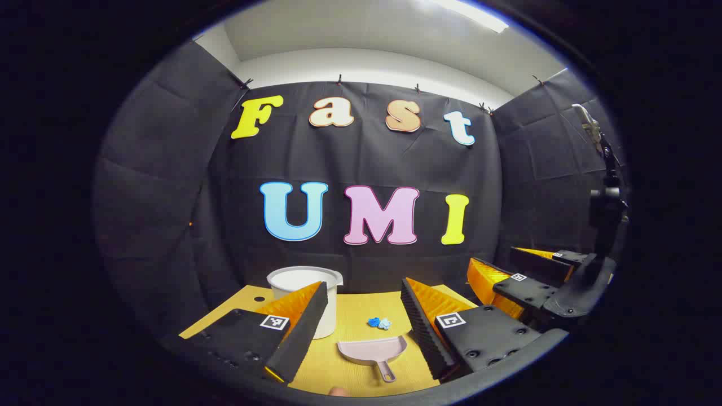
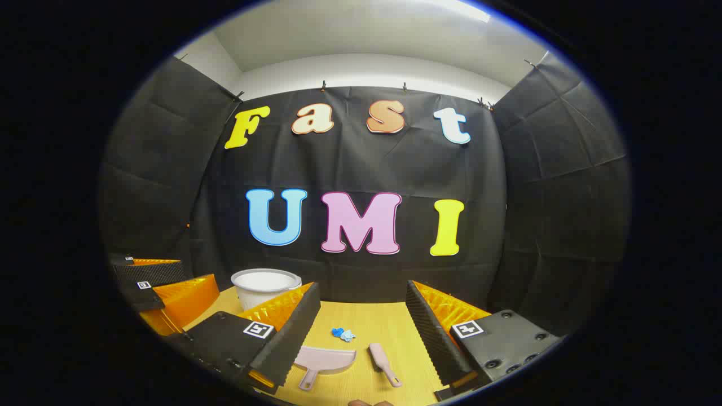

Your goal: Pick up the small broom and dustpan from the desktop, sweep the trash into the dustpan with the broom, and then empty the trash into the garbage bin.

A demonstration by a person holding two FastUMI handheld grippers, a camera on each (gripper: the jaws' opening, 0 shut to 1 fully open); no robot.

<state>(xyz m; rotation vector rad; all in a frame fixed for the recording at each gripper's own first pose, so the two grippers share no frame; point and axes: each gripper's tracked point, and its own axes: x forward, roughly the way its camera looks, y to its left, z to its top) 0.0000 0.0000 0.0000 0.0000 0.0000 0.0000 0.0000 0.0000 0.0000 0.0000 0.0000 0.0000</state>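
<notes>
**Both tools lying untouched on the bench, pickup not yet begun**

The left hand-held gripper (image 1: 361, 324) is hovering with its two fingers standing wide apart and holding nothing. Between those fingers the small pale pink plastic dustpan (image 1: 373, 349) is lying flat on the yellow wooden bench (image 1: 361, 307), its open mouth facing the far wall and its short handle pointing back toward the gripper. So its long axis is running roughly in line with the gripper's own reach, straight ahead and below.

The right hand-held gripper (image 2: 364, 332) is also spread open and empty. In the right gripper view the small pink broom (image 2: 384, 363) is lying just right of the dustpan (image 2: 325, 360), apart from it, slanted with its handle end trailing toward the near right. It is sitting ahead of and below this gripper, which looks to be the nearer one for it.

The trash, a little blue crumpled scrap (image 1: 379, 323), is resting beyond the dustpan's mouth, near it but not touching. Left of the dustpan and farther back, the white round plastic garbage bin (image 1: 302, 281) is standing upright; its inside is hidden, so its contents cannot be told. The dustpan is looking empty.
</notes>
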